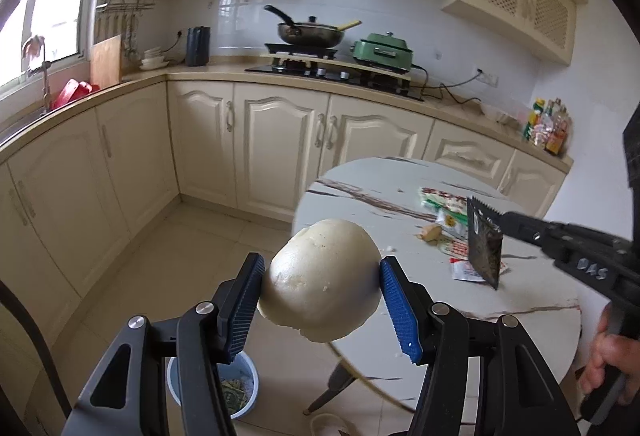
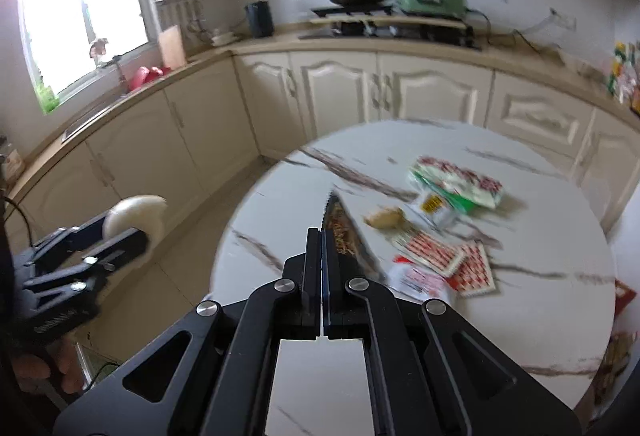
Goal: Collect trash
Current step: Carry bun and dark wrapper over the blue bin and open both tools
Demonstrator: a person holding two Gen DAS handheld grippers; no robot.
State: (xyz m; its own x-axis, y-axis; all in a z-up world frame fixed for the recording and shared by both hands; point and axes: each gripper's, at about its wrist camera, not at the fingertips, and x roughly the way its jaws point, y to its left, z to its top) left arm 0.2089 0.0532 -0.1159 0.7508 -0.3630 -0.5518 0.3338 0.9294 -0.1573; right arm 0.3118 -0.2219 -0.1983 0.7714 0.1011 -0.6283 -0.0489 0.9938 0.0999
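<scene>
My left gripper (image 1: 320, 296) is shut on a white steamed bun (image 1: 322, 282), its blue pads pressed on both sides, held in the air over the floor beside the round marble table (image 1: 400, 172). A light blue bin (image 1: 236, 392) with green scraps sits on the floor below it. My right gripper (image 2: 323, 236) is shut on a dark foil wrapper (image 2: 344, 232) with a serrated edge, above the table. That wrapper (image 1: 485, 244) and the right gripper (image 1: 505, 224) also show at the right of the left wrist view. The bun (image 2: 136, 220) in the left gripper (image 2: 132, 226) appears at the left of the right wrist view.
Red-and-white wrappers (image 2: 444, 252), a green-and-white packet (image 2: 456, 182) and a small brown scrap (image 2: 386, 217) lie on the table. Cream cabinets and a counter with a stove, pan (image 1: 312, 30) and green cooker (image 1: 382, 52) run behind. A hand (image 1: 608, 356) grips the right tool.
</scene>
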